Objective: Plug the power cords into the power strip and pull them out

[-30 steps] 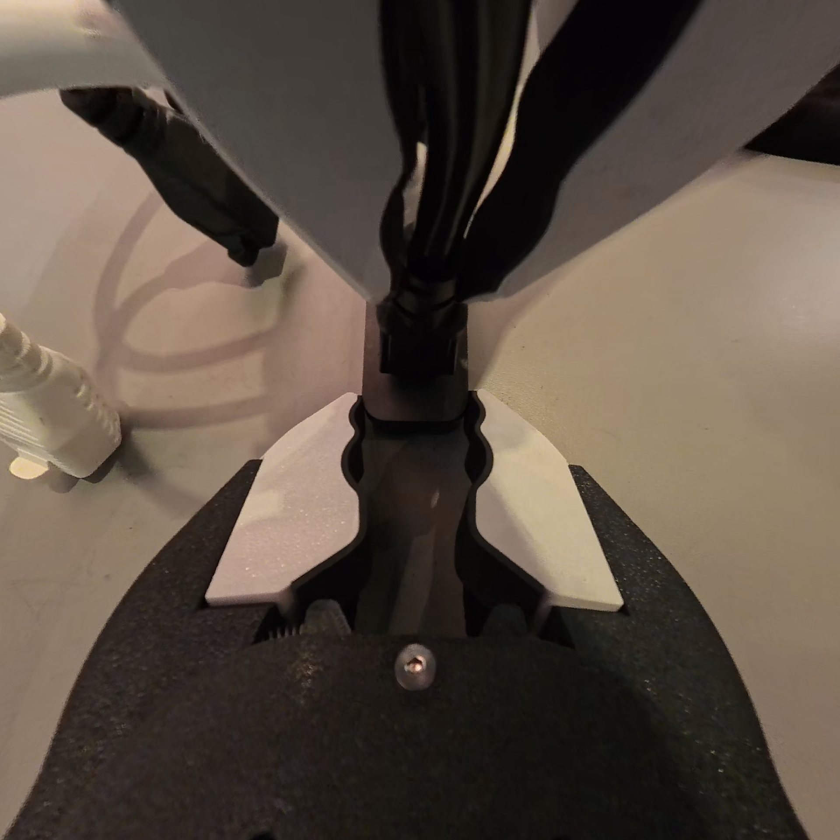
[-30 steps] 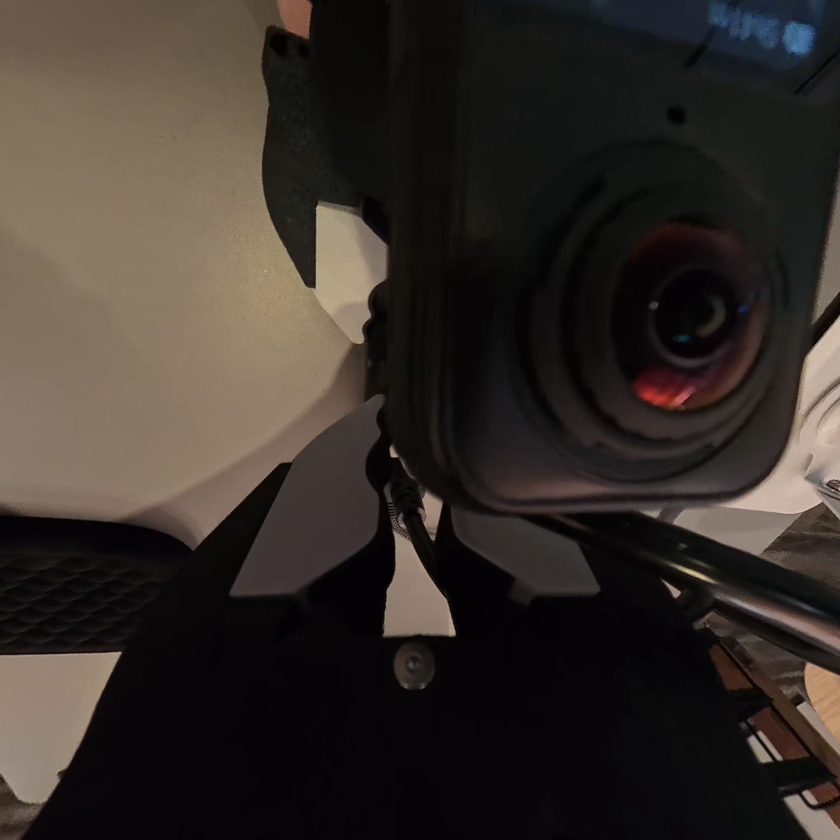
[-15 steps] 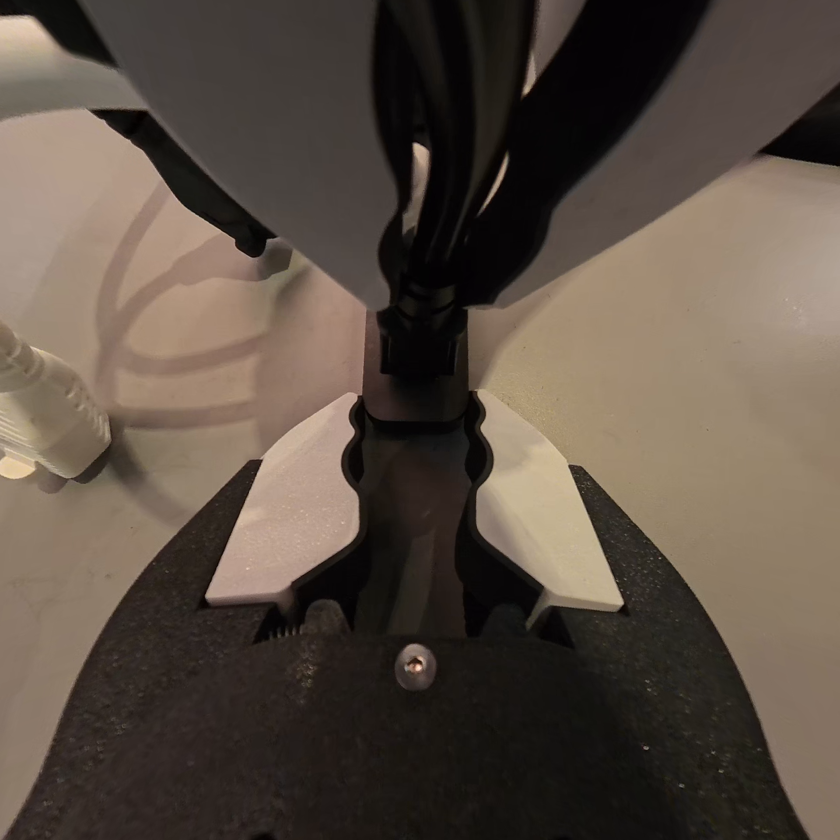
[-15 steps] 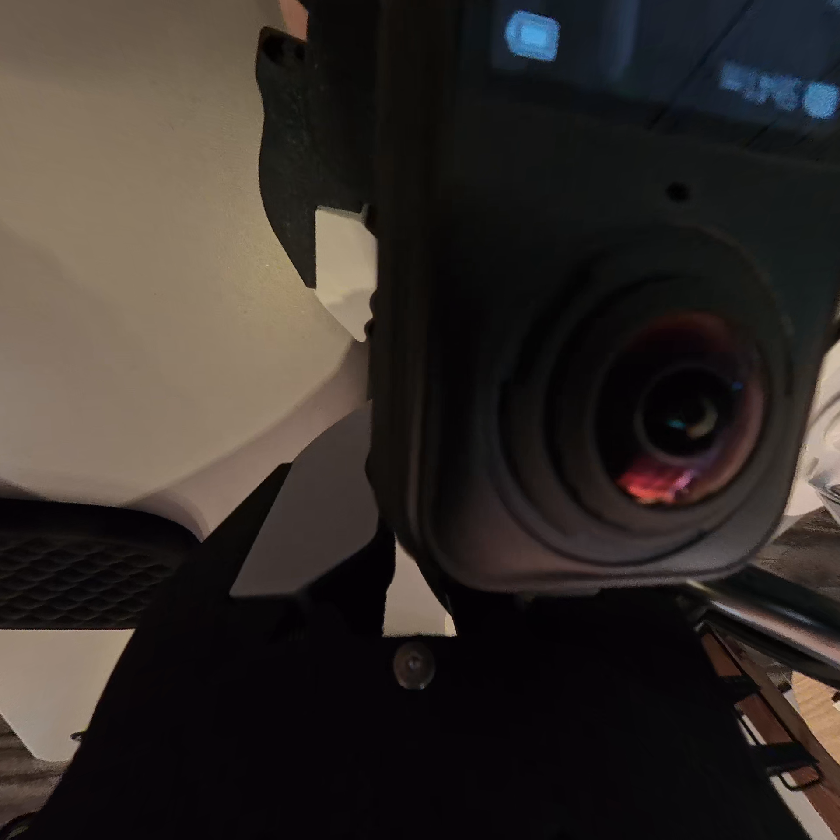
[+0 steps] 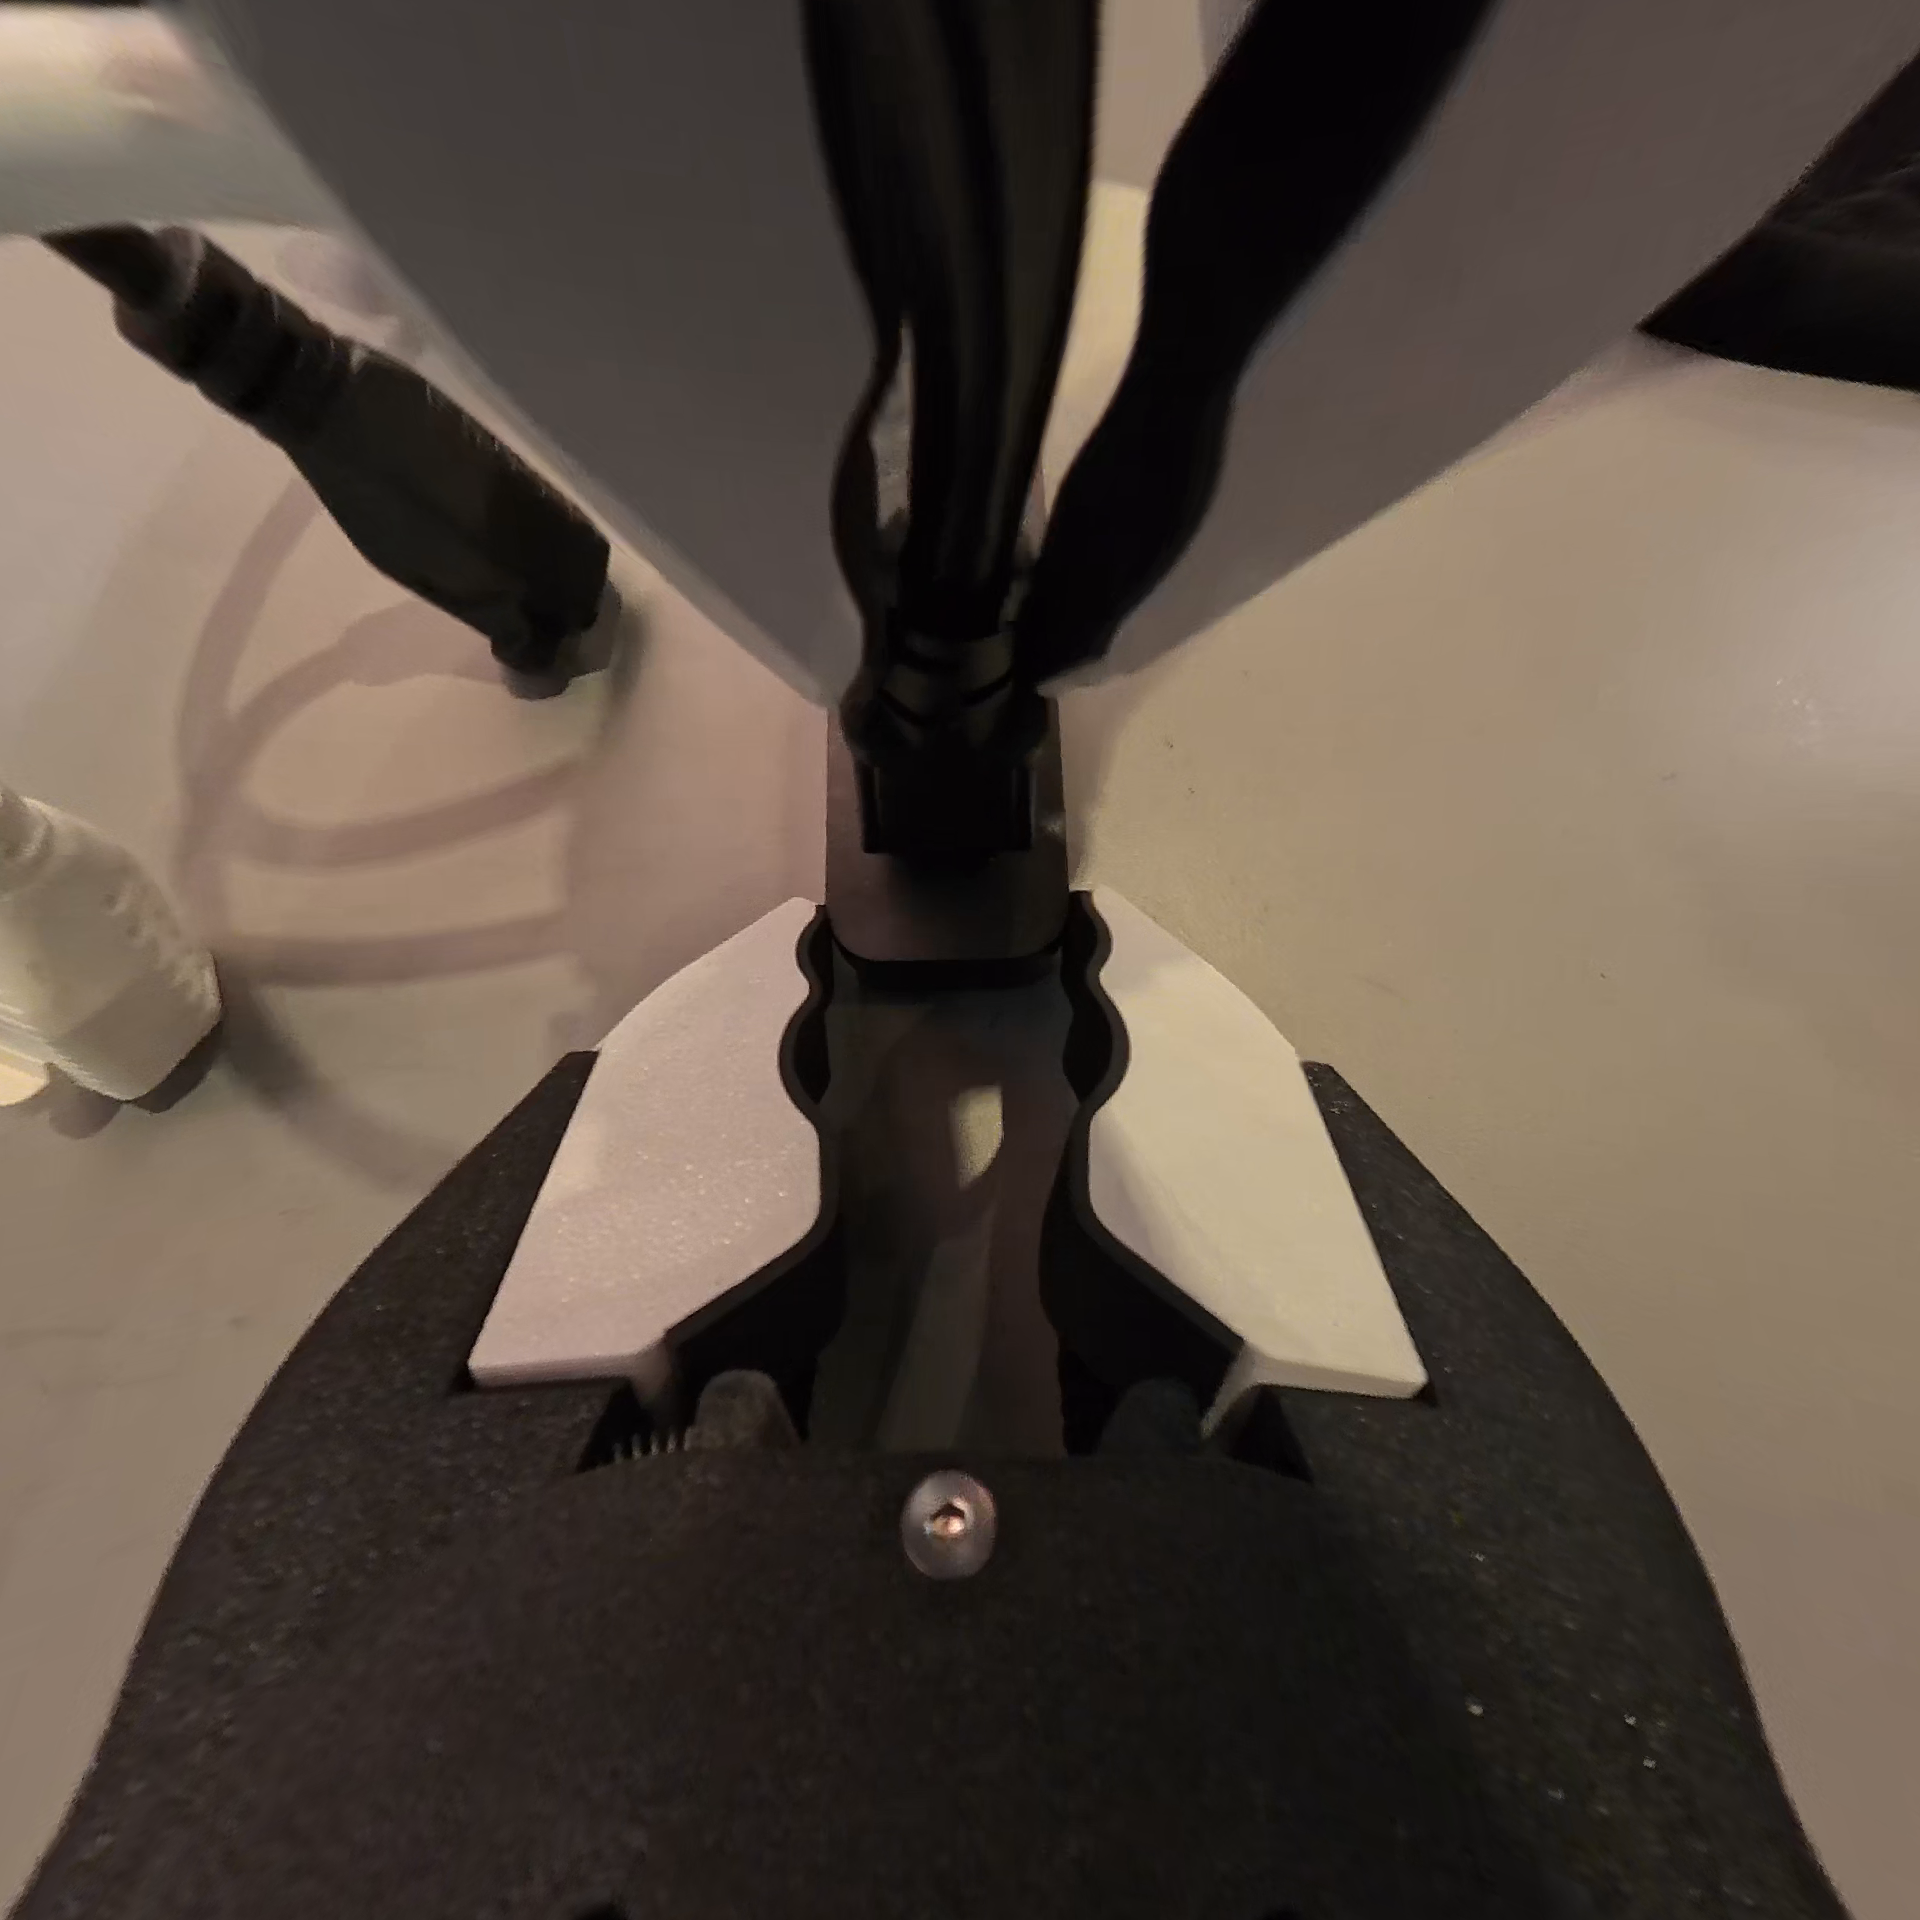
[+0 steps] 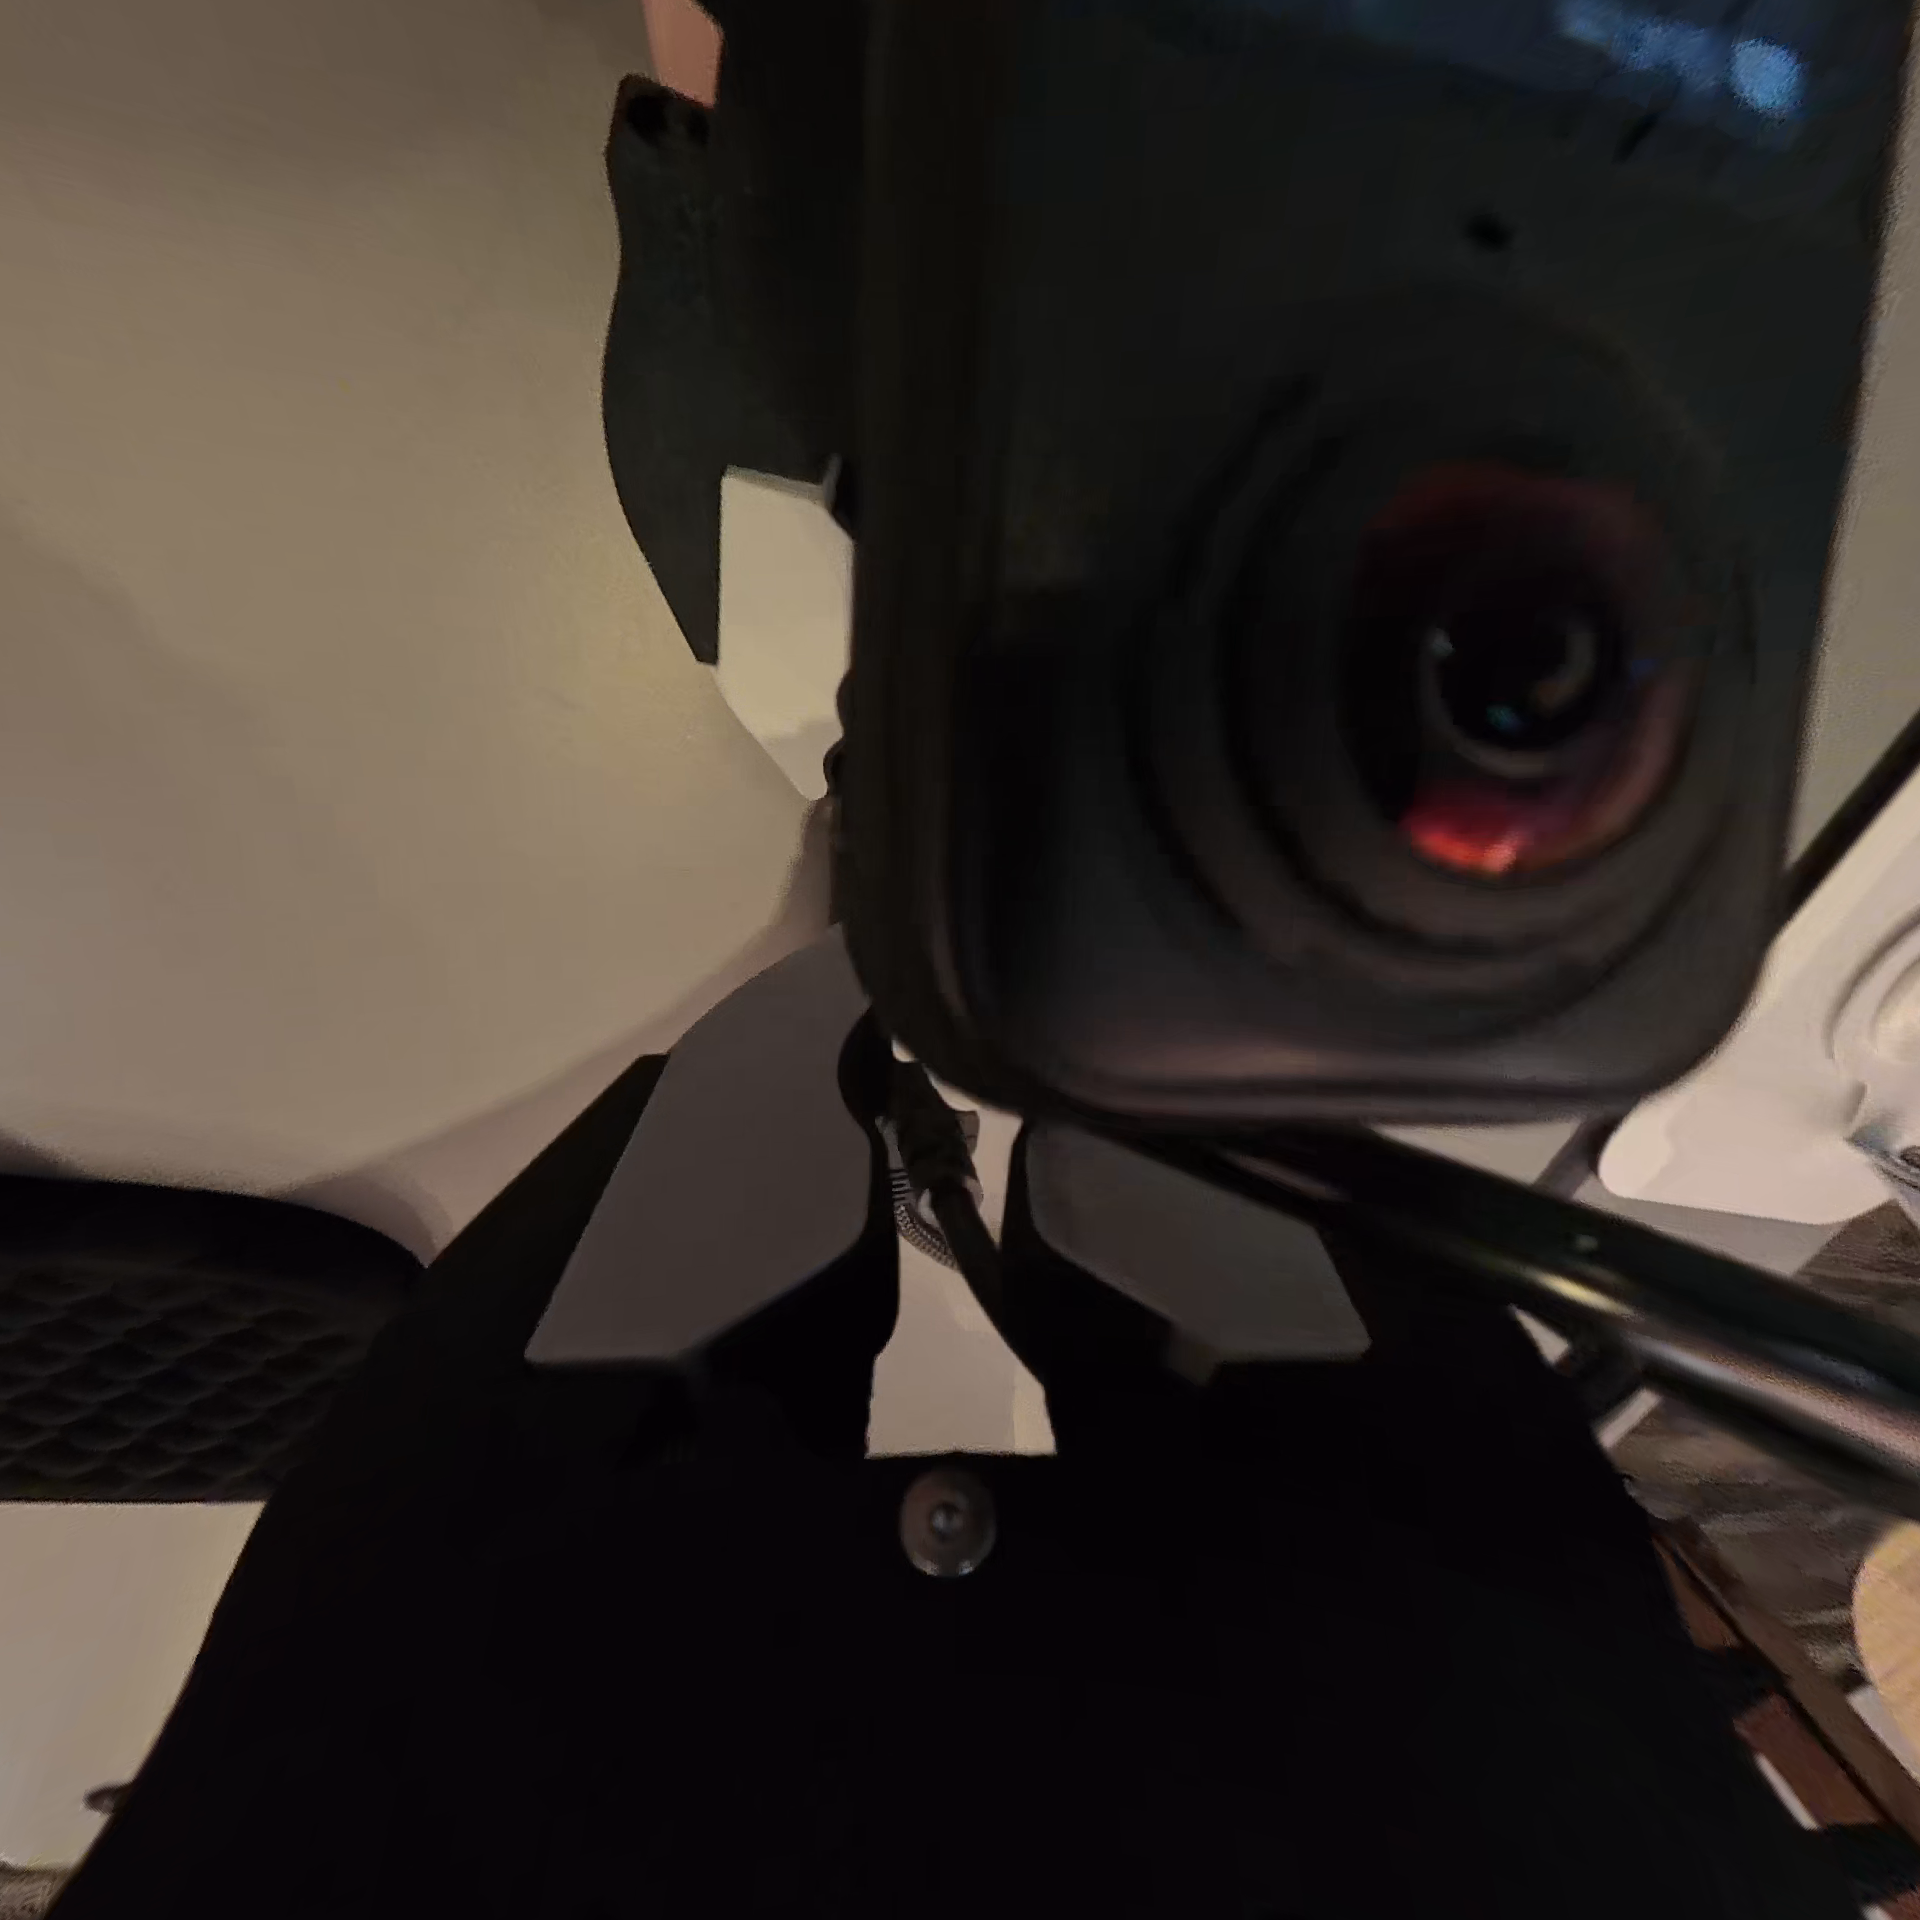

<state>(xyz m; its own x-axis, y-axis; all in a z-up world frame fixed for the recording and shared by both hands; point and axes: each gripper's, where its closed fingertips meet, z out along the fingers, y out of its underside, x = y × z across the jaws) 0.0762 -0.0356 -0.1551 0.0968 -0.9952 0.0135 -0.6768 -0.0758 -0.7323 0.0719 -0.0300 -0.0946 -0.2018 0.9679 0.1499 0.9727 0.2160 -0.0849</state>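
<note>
In the left wrist view my left gripper point(image 5: 945, 935) is shut on a dark flat body point(image 5: 940, 1195), which looks like the power strip seen end-on. A black plug point(image 5: 943, 795) sits against its far end, with its black cord point(image 5: 956, 364) running up. My right gripper point(image 5: 945, 675) comes in from the far side, its big white fingers point(image 5: 623, 364) closed around that plug and cord. In the right wrist view my right gripper point(image 6: 935, 1101) pinches the black cord point(image 6: 940, 1195) just under the left gripper's camera point(image 6: 1403, 623), which fills the view.
On the beige table point(image 5: 1507, 935) a loose black plug point(image 5: 416, 488) lies at the back left and a white plug point(image 5: 94, 997) at the left edge. The right wrist view shows a black mesh surface point(image 6: 156, 1340) at the lower left and white items point(image 6: 1766, 1091) at the right.
Both grippers keep their hold. In the right wrist view the left gripper's camera sank, then rose back up. In the left wrist view the loose plugs shifted slightly.
</note>
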